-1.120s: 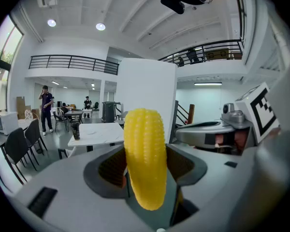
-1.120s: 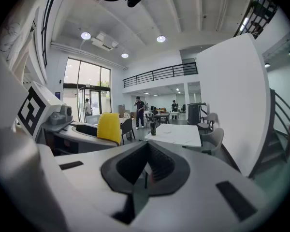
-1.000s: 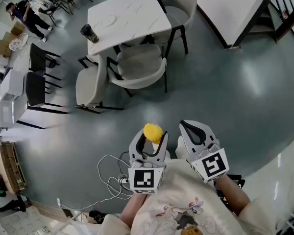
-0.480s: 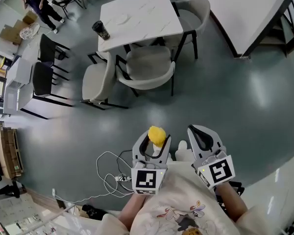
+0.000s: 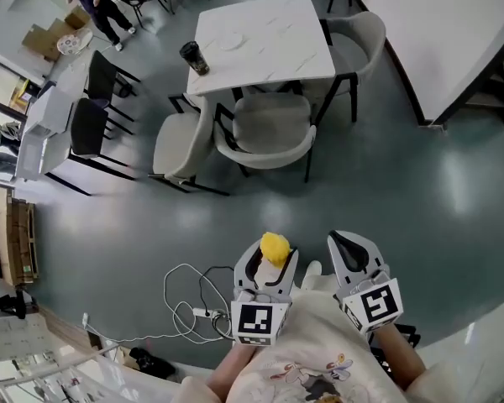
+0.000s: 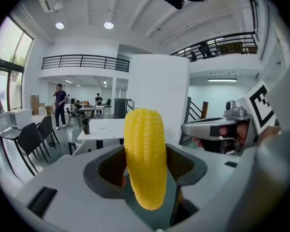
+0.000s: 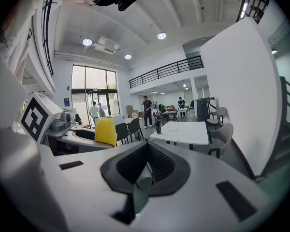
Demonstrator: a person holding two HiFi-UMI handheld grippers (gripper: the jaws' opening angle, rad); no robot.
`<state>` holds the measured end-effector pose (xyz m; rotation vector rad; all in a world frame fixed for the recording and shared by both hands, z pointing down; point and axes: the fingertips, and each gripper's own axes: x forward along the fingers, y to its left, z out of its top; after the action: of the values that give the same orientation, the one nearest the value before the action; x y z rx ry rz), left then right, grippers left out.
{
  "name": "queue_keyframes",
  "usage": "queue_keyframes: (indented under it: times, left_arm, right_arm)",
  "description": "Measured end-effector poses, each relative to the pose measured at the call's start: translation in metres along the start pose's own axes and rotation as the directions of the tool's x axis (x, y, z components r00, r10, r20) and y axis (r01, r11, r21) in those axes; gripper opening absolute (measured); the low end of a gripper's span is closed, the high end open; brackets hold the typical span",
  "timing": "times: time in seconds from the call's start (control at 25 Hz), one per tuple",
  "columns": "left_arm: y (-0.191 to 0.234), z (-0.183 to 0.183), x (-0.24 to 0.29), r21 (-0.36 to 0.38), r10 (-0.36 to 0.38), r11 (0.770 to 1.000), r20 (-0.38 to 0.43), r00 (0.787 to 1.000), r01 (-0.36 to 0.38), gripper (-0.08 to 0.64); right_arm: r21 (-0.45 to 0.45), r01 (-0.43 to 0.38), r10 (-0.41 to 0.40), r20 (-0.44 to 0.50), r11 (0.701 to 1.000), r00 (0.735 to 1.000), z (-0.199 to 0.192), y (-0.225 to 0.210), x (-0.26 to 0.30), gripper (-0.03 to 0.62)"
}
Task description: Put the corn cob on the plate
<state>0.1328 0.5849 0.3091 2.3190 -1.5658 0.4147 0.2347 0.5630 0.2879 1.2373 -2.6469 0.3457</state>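
Since the earlier frame the white table (image 5: 265, 32) has shifted rightward in the head view and shows larger in the left gripper view. A dark cup (image 5: 193, 57) stands at its left edge. The left gripper (image 5: 267, 263) clamps the corn cob (image 6: 145, 158) by its lower half, long axis upright, rounded tip up, well short of the table. Grey chairs (image 5: 265, 137) stand between. The right gripper (image 5: 351, 257) is closed on nothing.

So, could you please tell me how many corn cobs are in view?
1: the corn cob stands upright, gripped between the jaws of the left gripper. Others could be hidden on the distant tables.
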Motion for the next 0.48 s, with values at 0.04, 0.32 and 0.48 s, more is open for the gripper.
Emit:
queue_keyframes:
  times: [0.04, 0.32, 0.48]
  left_arm:
    - [0.003, 0.003, 0.004, -0.001, 0.003, 1.0, 0.003, 1.0, -0.003, 0.258]
    - [0.084, 0.02, 0.058, -0.017, 0.013, 1.0, 0.034, 0.999, -0.012, 0.258]
    - [0.142, 0.048, 0.091, -0.007, 0.002, 1.0, 0.043, 0.999, -0.001, 0.258]
  right_arm:
    - [0.007, 0.004, -0.004, -0.001, 1.0, 1.0, 0.001, -0.004, 0.006, 0.002]
    - [-0.039, 0.013, -0.012, 0.014, 0.999, 1.0, 0.019, -0.015, 0.095, 0.002]
    - [-0.033, 0.024, -0.023, 0.009, 0.999, 1.0, 0.046, -0.022, 0.16, 0.002]
